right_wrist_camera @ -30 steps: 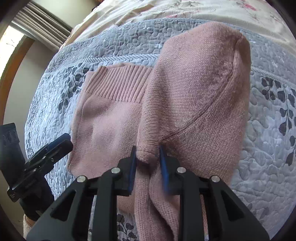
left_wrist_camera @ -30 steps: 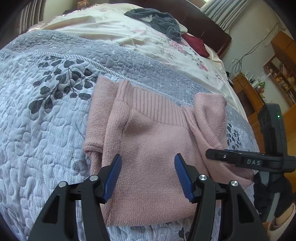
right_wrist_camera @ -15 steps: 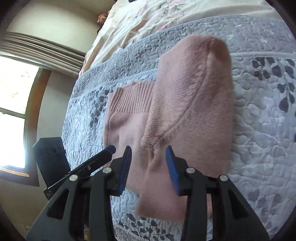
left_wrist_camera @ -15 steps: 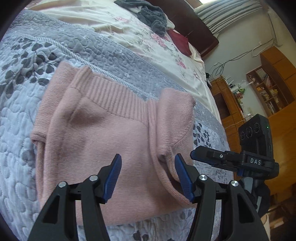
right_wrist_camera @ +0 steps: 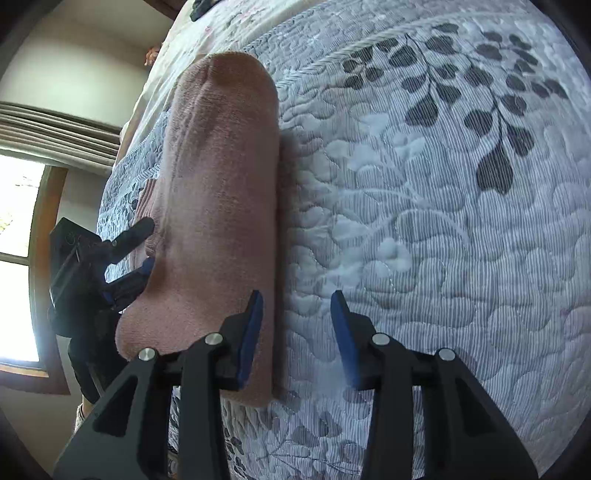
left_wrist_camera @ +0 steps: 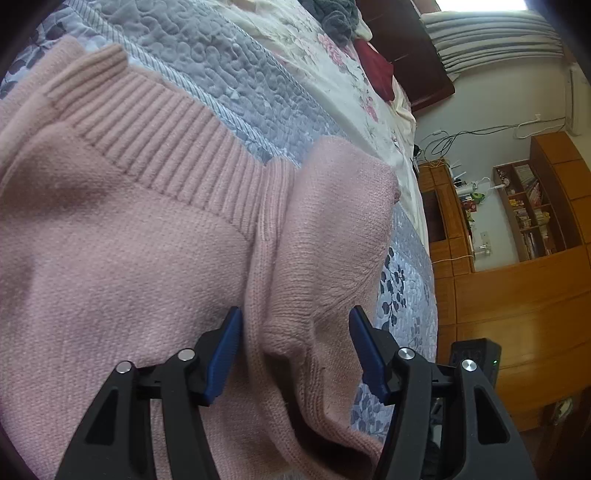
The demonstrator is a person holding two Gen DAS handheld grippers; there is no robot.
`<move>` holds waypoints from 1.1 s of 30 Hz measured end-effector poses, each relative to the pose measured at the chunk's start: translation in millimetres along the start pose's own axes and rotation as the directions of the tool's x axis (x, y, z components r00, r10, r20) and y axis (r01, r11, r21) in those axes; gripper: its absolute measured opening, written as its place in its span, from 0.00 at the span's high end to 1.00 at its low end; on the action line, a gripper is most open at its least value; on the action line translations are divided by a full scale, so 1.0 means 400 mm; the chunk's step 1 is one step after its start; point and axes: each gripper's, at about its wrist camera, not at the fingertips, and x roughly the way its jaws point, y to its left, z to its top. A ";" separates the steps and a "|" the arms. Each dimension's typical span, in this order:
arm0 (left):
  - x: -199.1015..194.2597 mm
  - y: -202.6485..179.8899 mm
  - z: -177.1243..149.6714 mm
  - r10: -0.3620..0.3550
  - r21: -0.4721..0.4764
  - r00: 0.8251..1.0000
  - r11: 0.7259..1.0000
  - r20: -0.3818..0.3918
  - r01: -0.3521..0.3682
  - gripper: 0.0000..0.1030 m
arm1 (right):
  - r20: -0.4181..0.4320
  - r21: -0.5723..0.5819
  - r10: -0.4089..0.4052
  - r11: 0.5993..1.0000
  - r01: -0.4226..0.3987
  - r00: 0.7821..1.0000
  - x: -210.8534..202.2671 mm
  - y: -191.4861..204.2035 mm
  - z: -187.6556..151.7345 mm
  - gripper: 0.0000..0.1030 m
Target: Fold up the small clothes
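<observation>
a pink sweater is lying on a bed, on top of a grey quilt with dark leaves sewn on it; the ribbed band of the sweater is pointing toward the far side of the bed; one side of the sweater is folded over onto the middle, making a thick flap with a deep crease beside it.

the left tongs are hanging low over the sweater with the jaws spread wide and gripping nothing; the folded flap is sitting between the two blue pads; the left pad is just beside the crease; i cannot tell if the pads are touching the wool.

the right tongs are released too, jaws apart, nothing in them; the left blue pad is over the edge of the sweater and the other pad is over the bare quilt; from this side the sweater is looking like a long pink roll; the left tongs are showing at its far side, close against the wool.

farther up the bed a flowery sheet is lying, with a grey cloth and a dark red cloth on it; wooden shelves are standing by the wall; a window is shining at the left in the right view.
</observation>
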 end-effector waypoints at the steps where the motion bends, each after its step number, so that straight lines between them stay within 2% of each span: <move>1: 0.011 -0.007 0.002 0.012 0.007 1.000 1.000 -0.004 -0.012 0.43 | -0.003 0.006 0.001 1.000 -0.001 1.000 0.008 -0.008 -0.004 0.62; 3: 0.025 -0.019 0.005 0.035 0.025 0.999 0.999 -0.006 -0.035 0.43 | -0.010 0.006 -0.003 1.000 0.003 1.000 0.021 -0.017 -0.008 0.62; 4: 0.029 -0.025 0.005 0.039 0.029 0.999 0.999 -0.002 -0.039 0.48 | -0.011 0.003 -0.003 1.000 0.003 1.000 0.025 -0.019 -0.009 0.62; 5: 0.033 -0.029 0.005 0.036 0.034 0.999 0.999 -0.002 -0.036 0.61 | -0.010 -0.001 -0.002 1.000 0.002 1.000 0.026 -0.020 -0.011 0.63; 7: 0.033 -0.034 0.002 0.026 0.037 1.000 0.999 0.009 -0.027 0.75 | -0.007 -0.011 -0.004 1.000 0.004 1.000 0.023 -0.019 -0.014 0.63; 8: 0.031 -0.038 -0.001 0.023 0.040 1.000 0.999 0.020 -0.023 0.78 | -0.006 -0.017 -0.008 1.000 0.007 1.000 0.019 -0.020 -0.016 0.62; 10: 0.014 -0.052 -0.008 0.025 0.057 0.998 0.998 0.056 -0.028 0.80 | -0.004 -0.028 -0.018 0.999 0.018 1.000 0.017 -0.012 -0.021 0.62; 14: -0.059 -0.076 -0.014 -0.020 0.074 0.992 0.997 0.128 0.011 0.81 | 0.010 -0.048 -0.030 0.998 0.030 1.000 0.009 0.019 -0.037 0.62; 20: -0.192 -0.082 0.014 -0.016 0.119 0.979 0.993 0.205 -0.008 0.81 | 0.027 -0.058 -0.016 0.998 0.017 1.000 -0.017 0.043 -0.045 0.62; 23: -0.264 -0.052 0.040 -0.004 0.106 0.972 0.994 0.236 -0.022 0.81 | 0.030 -0.072 -0.004 0.997 0.006 1.000 -0.022 0.065 -0.063 0.62; 26: -0.328 -0.008 0.063 0.039 0.101 0.966 0.993 0.257 -0.067 0.81 | 0.026 -0.109 -0.001 0.994 0.004 1.000 -0.017 0.105 -0.073 0.62; 33: -0.422 0.156 0.097 0.097 0.012 0.957 0.994 0.272 -0.105 0.81 | 0.005 -0.211 0.016 0.977 -0.015 1.000 0.004 0.205 -0.082 0.62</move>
